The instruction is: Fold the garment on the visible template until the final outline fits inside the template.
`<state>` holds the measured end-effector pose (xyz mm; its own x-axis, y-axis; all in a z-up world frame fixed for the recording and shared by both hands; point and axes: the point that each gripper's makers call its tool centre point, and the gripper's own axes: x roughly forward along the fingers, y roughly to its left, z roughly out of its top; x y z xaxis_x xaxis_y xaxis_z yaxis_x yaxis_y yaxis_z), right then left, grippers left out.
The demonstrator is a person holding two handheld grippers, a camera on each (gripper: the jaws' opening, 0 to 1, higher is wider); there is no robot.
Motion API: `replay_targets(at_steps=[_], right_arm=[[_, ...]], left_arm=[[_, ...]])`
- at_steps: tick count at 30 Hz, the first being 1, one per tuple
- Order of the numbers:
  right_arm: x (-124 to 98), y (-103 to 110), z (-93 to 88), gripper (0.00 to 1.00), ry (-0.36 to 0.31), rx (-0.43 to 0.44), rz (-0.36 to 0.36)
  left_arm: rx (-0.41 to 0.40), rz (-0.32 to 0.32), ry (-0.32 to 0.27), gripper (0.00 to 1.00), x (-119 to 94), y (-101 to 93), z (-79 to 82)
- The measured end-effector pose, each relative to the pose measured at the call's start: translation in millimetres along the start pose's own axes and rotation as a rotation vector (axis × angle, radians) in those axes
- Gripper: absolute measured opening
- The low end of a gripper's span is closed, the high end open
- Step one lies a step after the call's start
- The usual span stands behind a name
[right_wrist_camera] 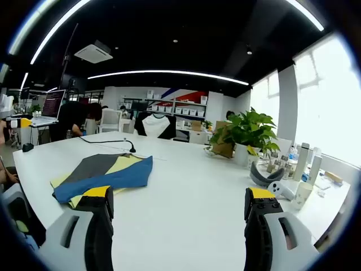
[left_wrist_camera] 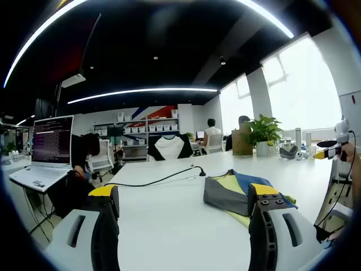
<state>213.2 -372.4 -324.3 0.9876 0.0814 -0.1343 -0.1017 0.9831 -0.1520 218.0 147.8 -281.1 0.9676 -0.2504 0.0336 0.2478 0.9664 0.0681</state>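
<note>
A: Where is the garment (right_wrist_camera: 104, 175)?

B: Flat on the white table (right_wrist_camera: 192, 192), folded into a loose slab of grey, yellow and blue. In the right gripper view it lies ahead and to the left of the jaws, just beyond the left jaw's tip. In the left gripper view it lies ahead and to the right, and the right jaw's tip covers its near corner.

A: And the grippers?

B: The left gripper (left_wrist_camera: 183, 203) has its jaws spread wide with bare table between them, holding nothing. The right gripper (right_wrist_camera: 177, 206) is the same: jaws far apart, nothing gripped.

A: Any containers?

B: A pot (right_wrist_camera: 242, 153) holds a leafy plant (right_wrist_camera: 248, 131) on the far side of the table, with a brown box (right_wrist_camera: 223, 149) beside it. Near the window stand bottles (right_wrist_camera: 304, 158) and a white cup (right_wrist_camera: 303, 195); I cannot tell what is in them. A grey headset (right_wrist_camera: 264, 176) lies close by.

A: What else is on the table?

B: A black cable (left_wrist_camera: 163, 178) runs across it behind the garment.

A: And the room?

B: An open office with a dark ceiling, long strips of light (right_wrist_camera: 169, 73) and bright windows (left_wrist_camera: 302, 90). A laptop (left_wrist_camera: 48, 149) stands open on a side desk. Shelves (right_wrist_camera: 169, 110) line the back wall, a black and white shirt (right_wrist_camera: 155, 125) hangs in front of them, and people sit at desks further off.
</note>
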Motion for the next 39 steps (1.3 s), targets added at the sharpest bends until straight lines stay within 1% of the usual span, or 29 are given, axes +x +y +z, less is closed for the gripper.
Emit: replay_targets(at_steps=[13, 15, 25, 39], right_arm=[[1.3, -1.8, 0.2, 0.99, 0.000, 0.010, -0.001], [2.3, -1.0, -0.3, 0.99, 0.002, 0.008, 0.000], [4.4, 5.4, -1.0, 0.99, 0.003, 0.006, 0.018], [4.3, 10.6, 0.5, 0.99, 0.004, -0.006, 0.033]], left_arm=[[-0.003, 0.015, 0.000, 1.00, -1.0, 6.3, 0.2], [0.015, 0.014, 0.009, 1.00, -0.2, 5.2, -0.9], [0.013, -0.009, 0.014, 1.00, 2.3, -2.1, -2.7], [0.002, 0.000, 0.004, 1.00, -0.9, 2.3, -0.4]])
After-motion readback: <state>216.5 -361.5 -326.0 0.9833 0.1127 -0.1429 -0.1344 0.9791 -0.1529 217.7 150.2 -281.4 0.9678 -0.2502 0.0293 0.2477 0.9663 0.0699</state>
